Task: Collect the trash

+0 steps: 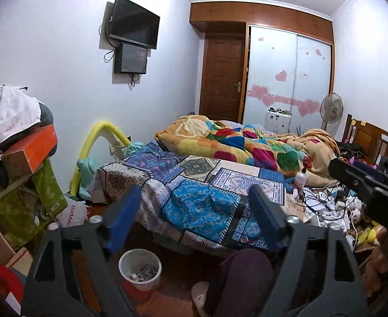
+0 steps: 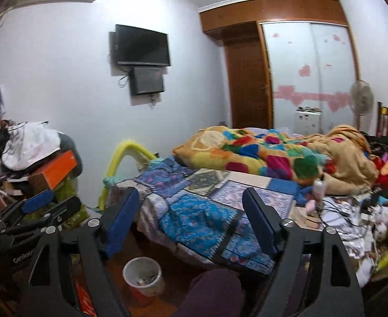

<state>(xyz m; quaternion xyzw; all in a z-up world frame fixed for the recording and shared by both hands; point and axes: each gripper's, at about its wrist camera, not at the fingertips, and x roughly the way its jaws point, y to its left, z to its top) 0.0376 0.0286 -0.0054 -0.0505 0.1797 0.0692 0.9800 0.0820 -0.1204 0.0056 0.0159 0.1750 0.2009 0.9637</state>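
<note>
A white trash bin (image 1: 140,269) with scraps inside stands on the floor at the foot of the bed; it also shows in the right wrist view (image 2: 143,276). My left gripper (image 1: 194,206) is open and empty, held above the bin and facing the bed. My right gripper (image 2: 191,208) is open and empty, beside it. Papers, cables and small clutter (image 1: 326,206) lie on the bed's right side, also in the right wrist view (image 2: 344,216). A white bottle (image 1: 300,178) stands there. The right gripper's body (image 1: 365,185) shows at the left view's right edge.
The bed (image 1: 199,200) has a patchwork sheet and a colourful blanket (image 1: 244,142). A pile of clothes and boxes (image 1: 22,137) stands at left. My knee (image 1: 244,272) is below. A door (image 1: 221,76), wardrobe (image 1: 289,76) and fan (image 1: 331,111) are at the back.
</note>
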